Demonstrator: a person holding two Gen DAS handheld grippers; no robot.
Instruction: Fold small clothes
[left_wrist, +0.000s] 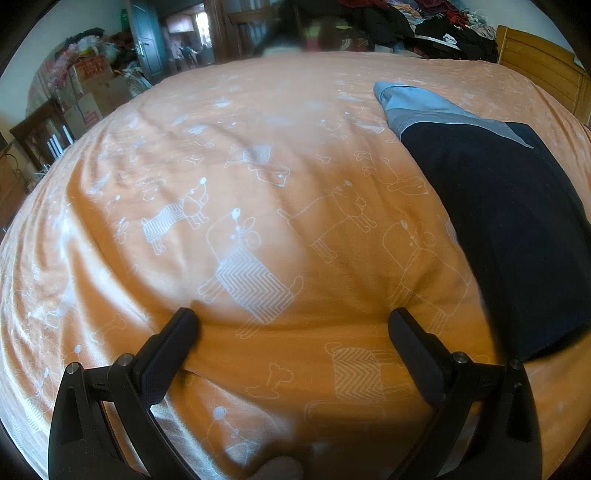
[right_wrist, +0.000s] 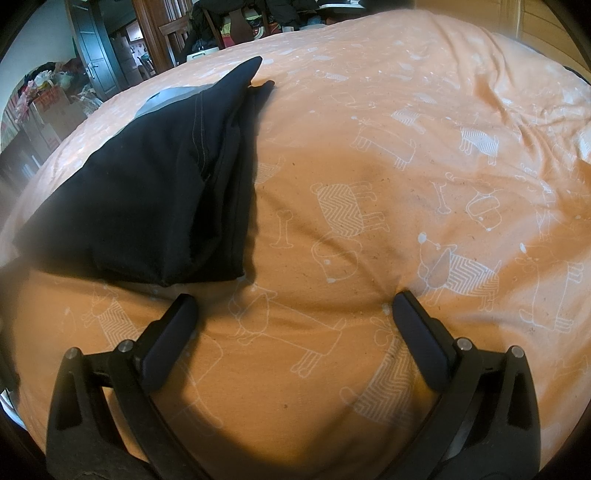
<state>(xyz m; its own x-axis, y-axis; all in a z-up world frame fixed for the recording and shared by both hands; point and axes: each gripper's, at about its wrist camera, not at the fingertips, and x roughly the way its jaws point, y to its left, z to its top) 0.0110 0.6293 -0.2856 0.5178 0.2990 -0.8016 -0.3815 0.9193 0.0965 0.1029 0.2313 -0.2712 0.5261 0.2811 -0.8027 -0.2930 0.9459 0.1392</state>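
Hovering low over the bed, the left hand-held gripper points forward with its 2 fingers spread wide apart, nothing between them, their tips close to the orange bedsheet. The right hand-held gripper is posed the same way, fingers apart and empty, tips just short of the sheet. A folded dark navy garment with a light blue and grey panel lies at the right of the left wrist frame, apart from that gripper; in the right wrist frame it fills the upper left, its near edge just beyond the left finger. White cartoon dogs and bones pattern the wrinkled sheet. A wooden headboard shows at upper right, piled clothes along the top, cardboard boxes at upper left.
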